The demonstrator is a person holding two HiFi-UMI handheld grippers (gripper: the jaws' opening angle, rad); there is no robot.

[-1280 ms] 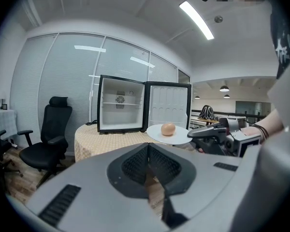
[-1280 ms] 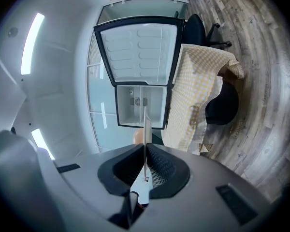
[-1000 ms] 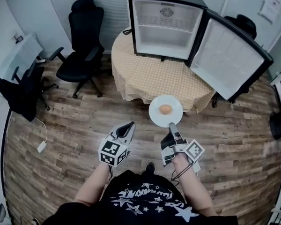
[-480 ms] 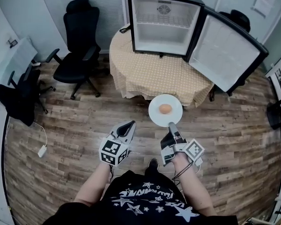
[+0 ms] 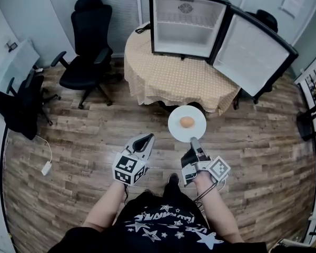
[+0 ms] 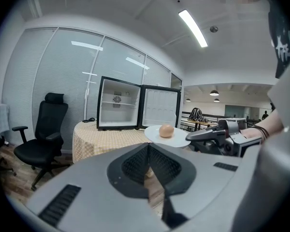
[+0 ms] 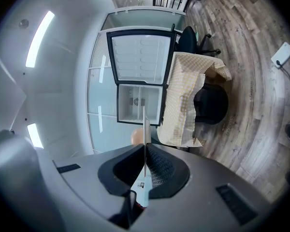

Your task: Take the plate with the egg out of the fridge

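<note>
Plate (image 5: 177, 127) with the egg (image 5: 187, 122) is out of the fridge (image 5: 185, 20), over the floor (image 5: 84, 141)
Right claw (image 5: 193, 141) pinches only its rim, left claw (image 5: 146, 140) closed on nothing; any tilt and I reckon the egg rolls off.

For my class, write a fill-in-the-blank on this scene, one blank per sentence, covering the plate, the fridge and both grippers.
1. The right gripper is shut on the plate, holding it by its ____.
2. On the plate lies one ____.
3. The door of the fridge stands ____.
4. The left gripper is shut and holds ____.

Missing words: rim; egg; open; nothing.
</note>
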